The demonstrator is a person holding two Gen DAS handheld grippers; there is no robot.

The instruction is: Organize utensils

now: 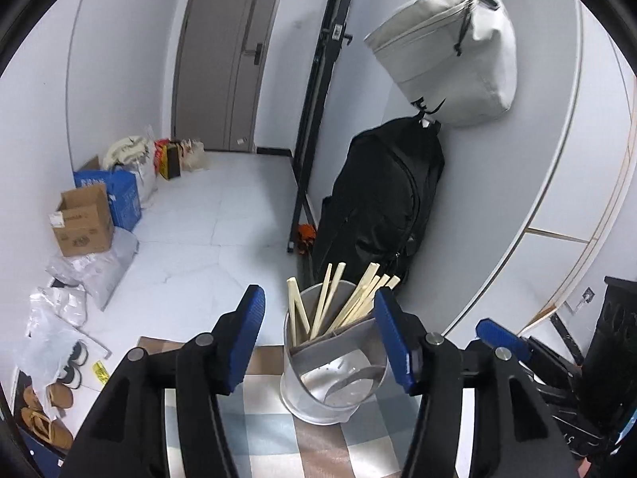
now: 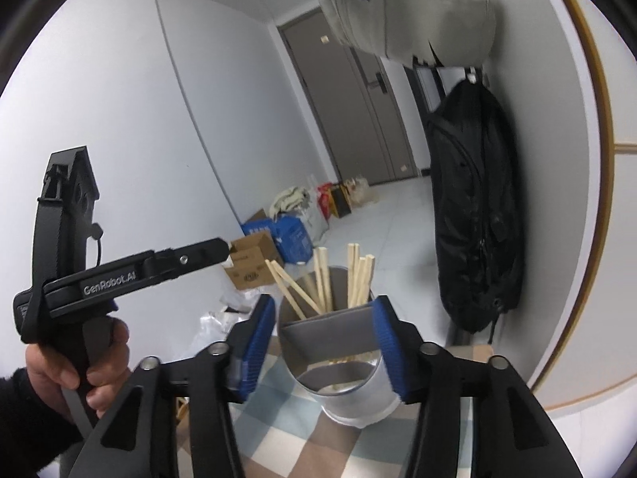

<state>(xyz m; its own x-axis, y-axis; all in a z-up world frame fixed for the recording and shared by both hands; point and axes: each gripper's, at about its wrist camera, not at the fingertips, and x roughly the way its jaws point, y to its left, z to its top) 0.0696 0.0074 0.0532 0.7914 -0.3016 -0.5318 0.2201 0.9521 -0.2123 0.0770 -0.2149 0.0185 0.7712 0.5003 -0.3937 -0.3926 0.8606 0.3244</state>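
A metal utensil holder (image 1: pixel 318 402) (image 2: pixel 358 398) stands on a checked tablecloth (image 1: pixel 270 434) (image 2: pixel 278 430). A grey divider splits it, and several wooden chopsticks (image 1: pixel 350 302) (image 2: pixel 322 279) stand upright in the far compartment. My left gripper (image 1: pixel 320 338) is open just short of the holder, with nothing between its blue pads. My right gripper (image 2: pixel 323 350) is open too, its pads framing the holder's rim without pressing on it. In the right wrist view a hand (image 2: pixel 67 370) holds the left gripper (image 2: pixel 221 249) at the left. One blue right pad (image 1: pixel 501 336) shows in the left wrist view.
The table's far edge lies just behind the holder, with white floor tiles (image 1: pixel 207 215) beyond. A black backpack (image 1: pixel 386 199) and a grey bag (image 1: pixel 450 47) hang on the wall at the right. Cardboard boxes (image 1: pixel 81 221), bags and shoes (image 1: pixel 51 410) line the left wall.
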